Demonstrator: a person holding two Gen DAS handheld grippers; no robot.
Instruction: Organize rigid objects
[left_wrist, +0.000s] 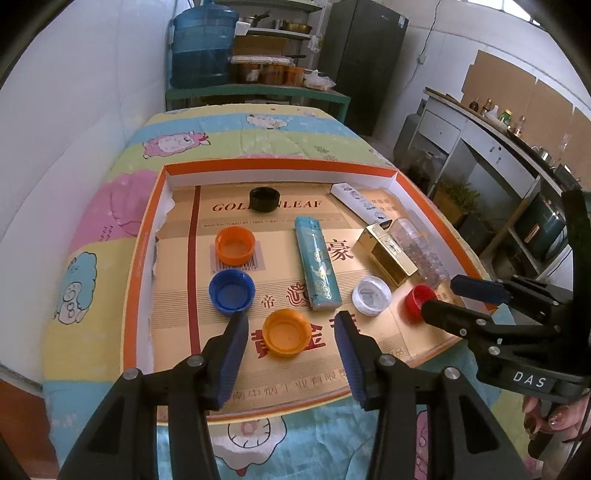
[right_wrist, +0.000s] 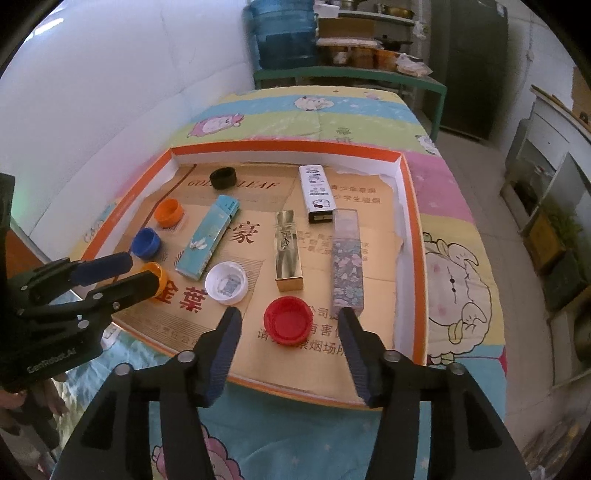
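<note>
On the cartoon-print quilt (left_wrist: 110, 206), looking down into an orange-rimmed tray (left_wrist: 147, 236) lined with gold printed card.

Hovering the left gripper (left_wrist: 291, 316) over the near edge of the tray, holding its jaws apart on either side of a yellow-orange cap (left_wrist: 287, 332); gripping nothing, with clear card showing between each blue pad and the cap's rim. Seeing that cap lying mouth up, just nearer than a blue cap (left_wrist: 231, 291) and an orange cap (left_wrist: 235, 248), both also lying mouth up in a line running away toward a black cap (left_wrist: 264, 199) near the far wall.

Hovering the right gripper (right_wrist: 289, 313) over the near right part of the tray, keeping its jaws wide around a red cap (right_wrist: 288, 324) that is lying mouth up on the card; not pressing on it, pads standing off on both sides.

Noting a white cap (left_wrist: 371, 296) lying mouth up between the yellow-orange and red caps. Finding four long boxes lying flat farther in: a teal box (left_wrist: 317, 267) near the middle, a gold box (left_wrist: 388, 254) to its right, a clear flower-patterned box (left_wrist: 421, 251) just beside that toward the right wall, and a white cartoon-printed box (left_wrist: 358, 201) toward the far right corner.
</note>
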